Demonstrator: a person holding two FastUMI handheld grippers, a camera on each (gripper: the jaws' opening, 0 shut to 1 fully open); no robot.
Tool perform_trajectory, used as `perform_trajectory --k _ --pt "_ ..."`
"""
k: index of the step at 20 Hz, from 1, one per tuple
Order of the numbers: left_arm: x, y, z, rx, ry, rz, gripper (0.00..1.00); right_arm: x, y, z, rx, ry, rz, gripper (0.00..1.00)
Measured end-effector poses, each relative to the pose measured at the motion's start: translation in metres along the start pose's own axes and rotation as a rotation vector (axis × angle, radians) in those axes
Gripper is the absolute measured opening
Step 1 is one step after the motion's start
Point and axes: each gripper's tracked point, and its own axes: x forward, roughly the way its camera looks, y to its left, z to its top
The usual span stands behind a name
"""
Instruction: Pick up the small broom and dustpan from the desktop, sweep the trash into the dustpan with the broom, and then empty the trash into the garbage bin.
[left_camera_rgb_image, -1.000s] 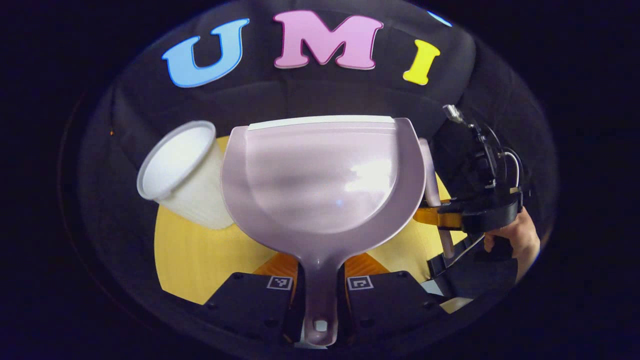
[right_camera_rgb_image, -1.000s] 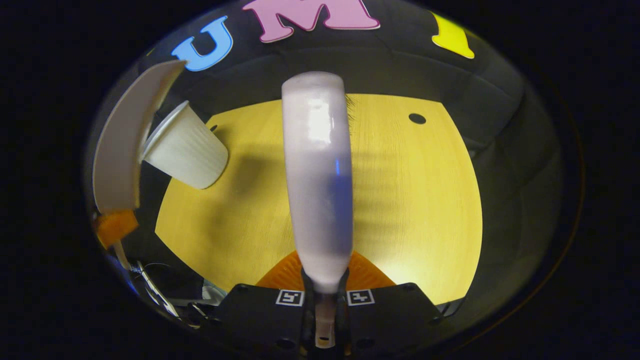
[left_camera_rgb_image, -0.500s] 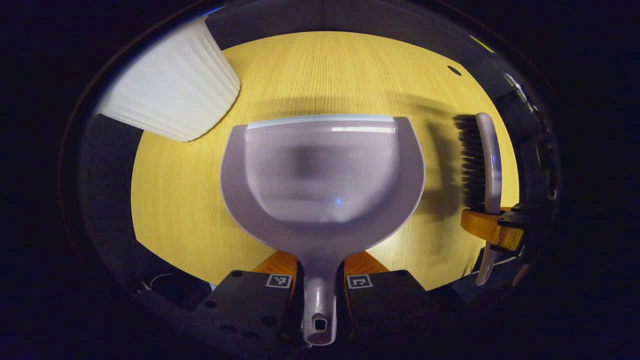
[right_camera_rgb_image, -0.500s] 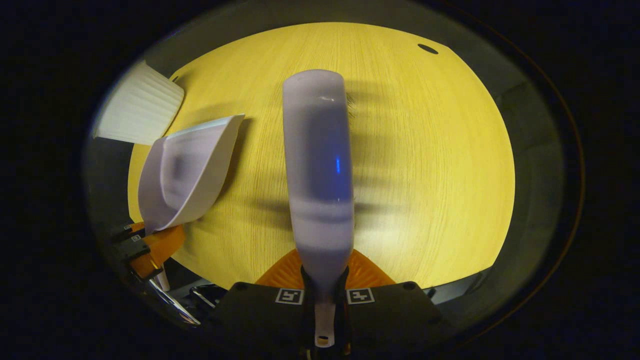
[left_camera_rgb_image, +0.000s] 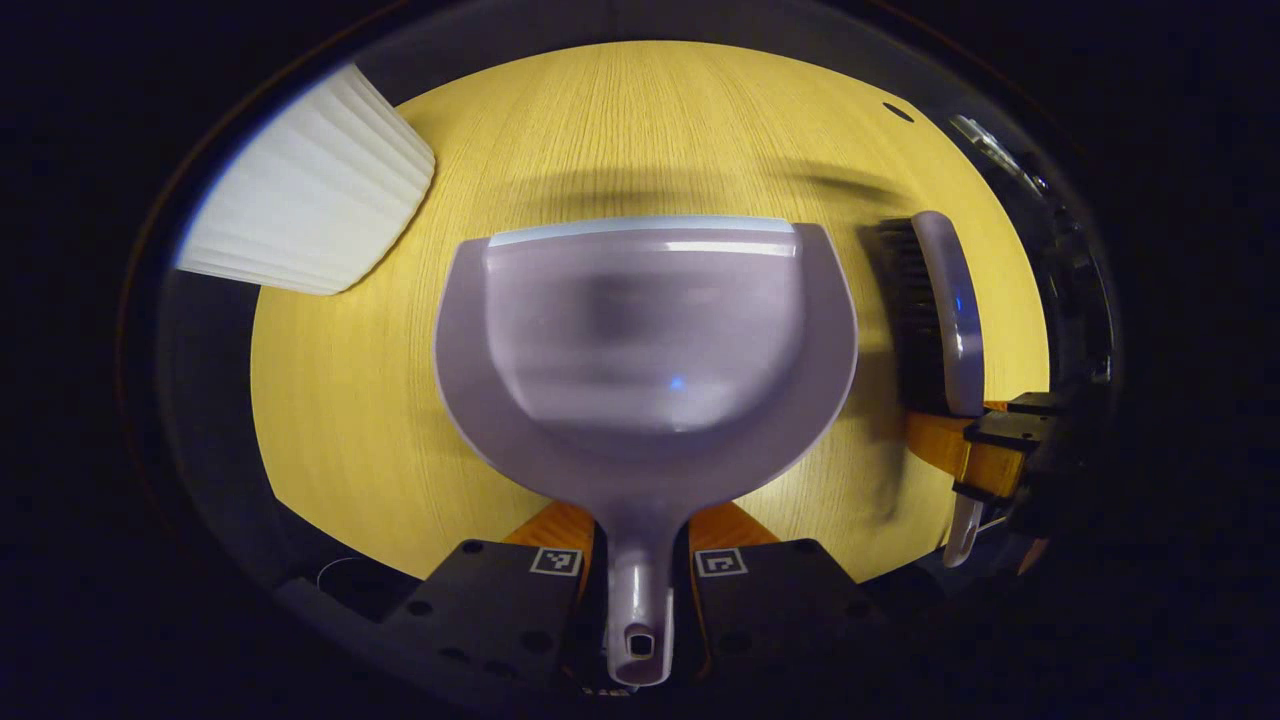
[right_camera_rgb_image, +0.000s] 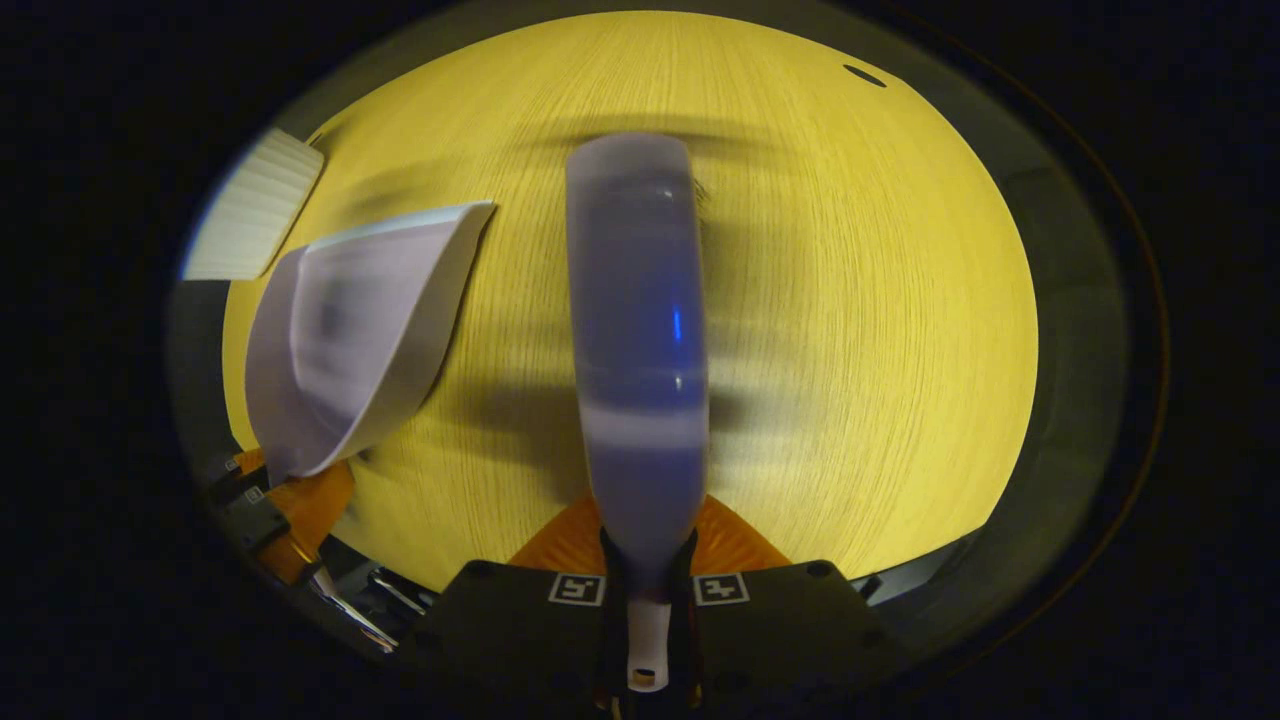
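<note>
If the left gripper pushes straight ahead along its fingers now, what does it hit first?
Probably the wooden desktop: the dustpan clamped in the left gripper leads, its front lip aimed at bare wood. The white bin sits off to the left.

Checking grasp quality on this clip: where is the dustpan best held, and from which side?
By its narrow handle, from behind, opposite the open lip. The dustpan is a wide shallow scoop that no two fingers could span, while the straight handle fits between them. The left gripper holds it just so, lip forward over the table.

Pale lilac dustpan (left_camera_rgb_image: 645, 350) and broom (right_camera_rgb_image: 636, 340), bristles seemingly black; ribbed white bin (left_camera_rgb_image: 305, 205); yellow wood-grain desktop (left_camera_rgb_image: 640, 120).
</note>
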Motion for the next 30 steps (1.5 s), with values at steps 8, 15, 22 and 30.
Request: perform_trajectory --k 8,15,22,30 --pt "0.004 0.007 -0.005 0.060 0.110 0.026 0.29 -0.005 0.010 0.005 0.011 0.052 -0.017 0.22" --pt "0.010 0.000 -0.015 0.031 0.156 -0.004 0.53 -0.004 0.006 0.000 -0.026 0.064 -0.036 0.30" --pt "0.006 -0.007 -0.024 0.023 0.171 -0.005 0.87 -0.008 -0.001 -0.008 -0.034 0.063 -0.071 0.73" --pt "-0.031 -0.009 -0.034 0.078 0.058 -0.023 0.87 -0.049 0.011 -0.016 -0.072 -0.030 0.016 0.99"
